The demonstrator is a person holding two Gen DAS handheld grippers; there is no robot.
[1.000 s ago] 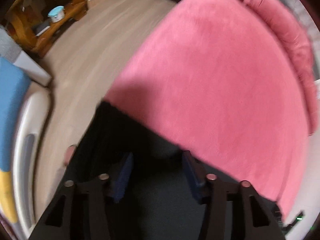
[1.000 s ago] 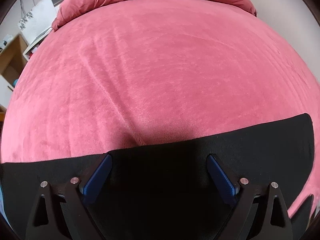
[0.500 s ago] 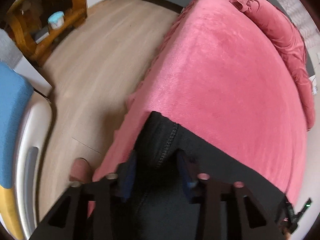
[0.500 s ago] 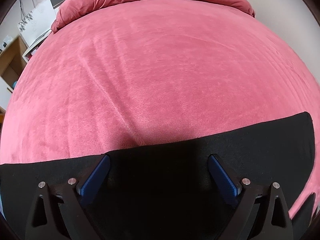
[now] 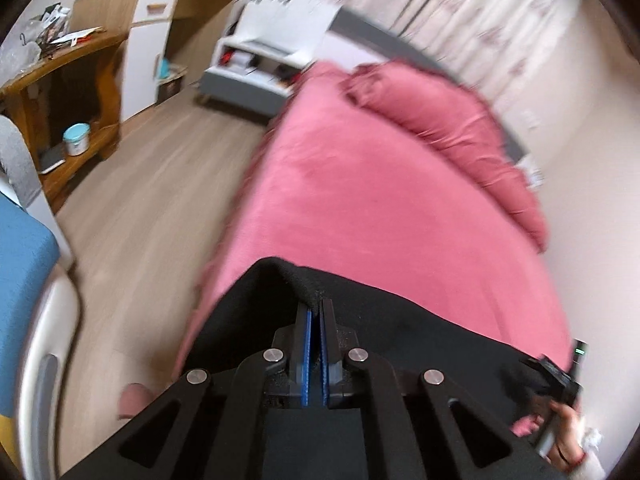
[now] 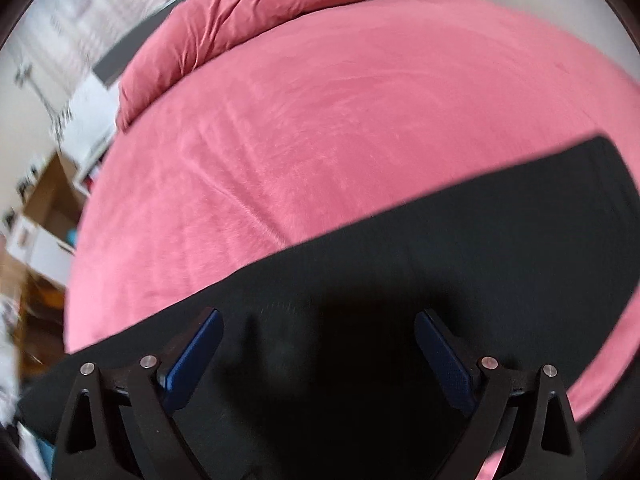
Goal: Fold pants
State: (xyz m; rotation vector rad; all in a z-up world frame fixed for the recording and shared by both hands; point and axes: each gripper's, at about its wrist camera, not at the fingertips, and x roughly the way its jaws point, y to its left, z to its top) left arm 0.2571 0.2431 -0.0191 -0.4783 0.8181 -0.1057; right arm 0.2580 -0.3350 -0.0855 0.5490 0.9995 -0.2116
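Black pants [image 5: 400,320] lie across the near end of a pink bed [image 5: 380,200]. My left gripper [image 5: 315,304] is shut on a fold of the pants' left end, which it holds raised in a peak off the bedcover. In the right wrist view the pants [image 6: 440,248] stretch as a flat dark band over the bed [image 6: 340,100]. Just above that band my right gripper [image 6: 318,328] stands open, with only flat cloth below its blue pads [image 6: 192,356].
A bunched pink duvet [image 5: 440,120] lies at the bed's head. Left of the bed is wood floor [image 5: 152,200], a wooden shelf unit [image 5: 60,92], a blue and white seat [image 5: 24,280] and a pink slipper [image 5: 134,398]. A hand [image 5: 566,436] shows at lower right.
My left gripper closed on the pants' left end and rose with it, lifting the cloth. The right gripper shifted and rolled a little over the pants, still open.
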